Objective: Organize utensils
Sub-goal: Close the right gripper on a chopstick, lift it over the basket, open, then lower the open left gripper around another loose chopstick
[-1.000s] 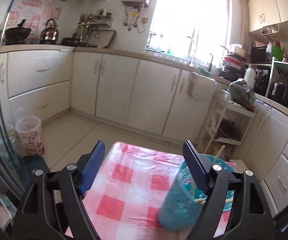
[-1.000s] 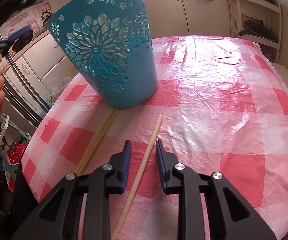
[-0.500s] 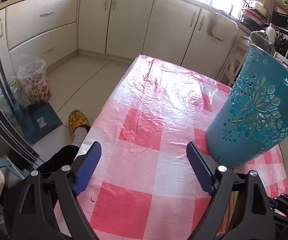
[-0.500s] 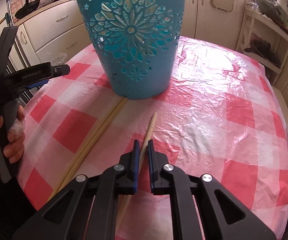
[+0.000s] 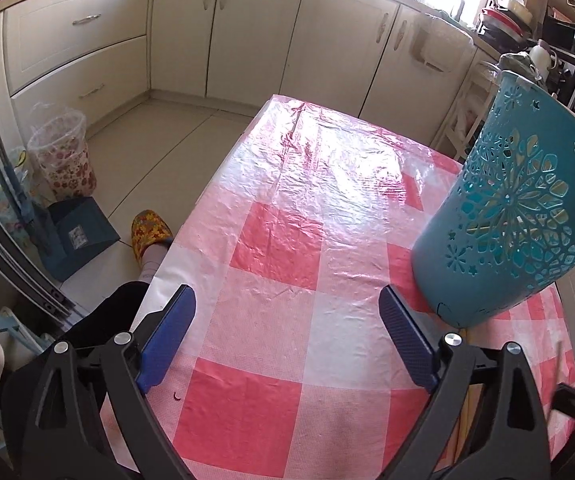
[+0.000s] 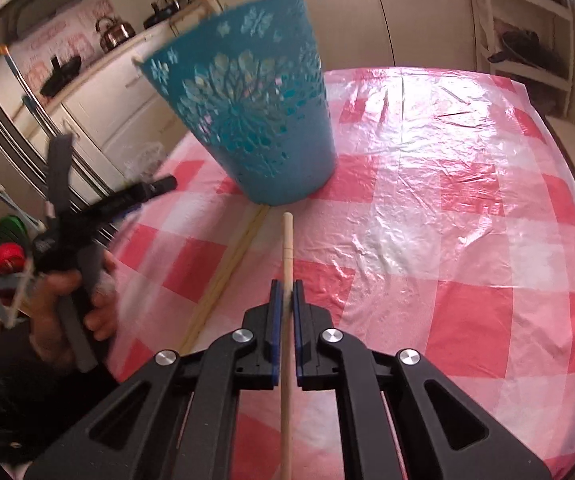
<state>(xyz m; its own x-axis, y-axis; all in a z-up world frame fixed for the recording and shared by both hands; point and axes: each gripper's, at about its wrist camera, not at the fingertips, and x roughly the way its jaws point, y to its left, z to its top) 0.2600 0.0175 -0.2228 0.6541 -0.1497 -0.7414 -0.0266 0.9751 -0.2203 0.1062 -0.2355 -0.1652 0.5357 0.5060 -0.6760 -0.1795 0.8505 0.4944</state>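
Observation:
A teal cut-out utensil holder (image 6: 247, 120) stands on the red-and-white checked table (image 6: 447, 240), with wooden sticks poking above its rim. It also shows at the right of the left wrist view (image 5: 519, 220). My right gripper (image 6: 284, 292) is shut on a wooden chopstick (image 6: 286, 240) that points toward the holder's base, lifted off the cloth. A pair of chopsticks (image 6: 227, 272) lies on the cloth to its left. My left gripper (image 5: 287, 328) is open and empty above the table's near left part.
Kitchen cabinets (image 5: 247, 40) line the far walls. A patterned bin (image 5: 63, 156) and a blue box (image 5: 75, 236) stand on the floor left of the table. A white shelf rack (image 6: 527, 40) stands beyond the table's far right.
My right gripper closed on the single chopstick and lifted it from the cloth. The left gripper tilted down from the room toward the table and stays open.

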